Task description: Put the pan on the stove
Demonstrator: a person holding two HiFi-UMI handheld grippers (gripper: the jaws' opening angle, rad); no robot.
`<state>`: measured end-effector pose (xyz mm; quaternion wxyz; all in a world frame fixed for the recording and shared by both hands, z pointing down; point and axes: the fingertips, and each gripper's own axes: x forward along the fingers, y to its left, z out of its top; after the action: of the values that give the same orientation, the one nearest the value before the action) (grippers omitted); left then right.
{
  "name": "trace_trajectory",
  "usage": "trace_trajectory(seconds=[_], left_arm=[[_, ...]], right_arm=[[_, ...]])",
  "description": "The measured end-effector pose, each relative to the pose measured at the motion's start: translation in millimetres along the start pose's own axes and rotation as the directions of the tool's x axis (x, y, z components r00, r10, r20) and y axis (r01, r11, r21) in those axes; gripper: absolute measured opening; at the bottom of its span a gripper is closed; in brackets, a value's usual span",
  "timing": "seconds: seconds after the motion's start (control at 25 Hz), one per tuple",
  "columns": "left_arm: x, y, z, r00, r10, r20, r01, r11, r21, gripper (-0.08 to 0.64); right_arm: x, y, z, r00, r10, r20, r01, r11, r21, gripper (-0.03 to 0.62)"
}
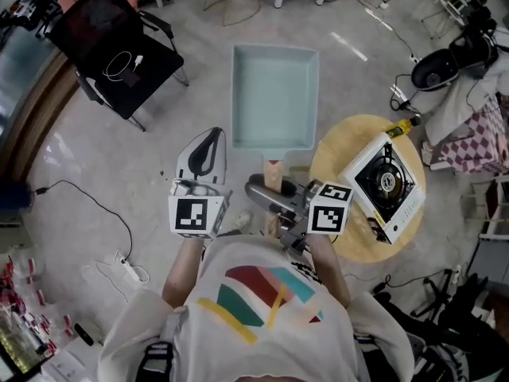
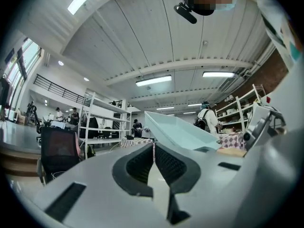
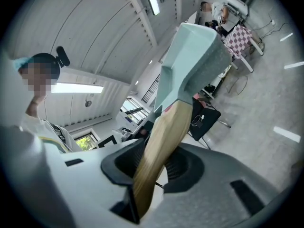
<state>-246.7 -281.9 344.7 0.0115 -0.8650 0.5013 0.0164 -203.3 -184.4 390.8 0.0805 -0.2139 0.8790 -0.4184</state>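
Pale-teal square metal pan (image 1: pixel 274 94) hung short of the white single-burner stove (image 1: pixel 386 183).
Right tool (image 3: pixel 159 161) clenched its stiff wooden handle (image 3: pixel 167 125), likely nose-heavy there; left tool (image 2: pixel 153 150) closed, empty.

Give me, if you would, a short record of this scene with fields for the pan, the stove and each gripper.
pan: pale teal, square, held up above the floor, not on the stove
pan handle: wooden, clamped in the right gripper
right gripper: shut on the pan handle
left gripper: jaws together, nothing between them
stove: single burner, nothing on it, sits on the round wooden table
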Motion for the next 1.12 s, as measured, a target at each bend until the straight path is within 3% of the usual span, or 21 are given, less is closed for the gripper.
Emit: trace_trajectory(seconds=[0.28,0.48,0.8,1.12], left_arm=[[20.0,-35.6,0.2,0.986,-0.16,0.038,0.161,0.987,-0.022,0.012],[37.0,-89.6,0.0,0.947,-0.321,0.032,0.321,0.947,-0.01,0.012],[58.6,-164.6,-4.4,0.841,-0.54,0.016,0.54,0.841,0.0,0.012],[61.5,-270.8,-13.9,0.687,-0.726,0.009,0.727,0.687,-0.016,0.012]], right_arm=[[-29.1,-5.0,5.0,0.988,-0.1,0.119,0.1,0.995,0.004,0.104],[-68.6,-8.8,2.1,0.949,-0.198,0.245,0.202,0.979,0.01,0.104],[-128.0,-18.2,4.1,0.83,-0.347,0.437,0.348,0.934,0.08,0.106],[-210.6,-18.2,-13.4,0.666,-0.488,0.564,0.472,0.862,0.187,0.106]])
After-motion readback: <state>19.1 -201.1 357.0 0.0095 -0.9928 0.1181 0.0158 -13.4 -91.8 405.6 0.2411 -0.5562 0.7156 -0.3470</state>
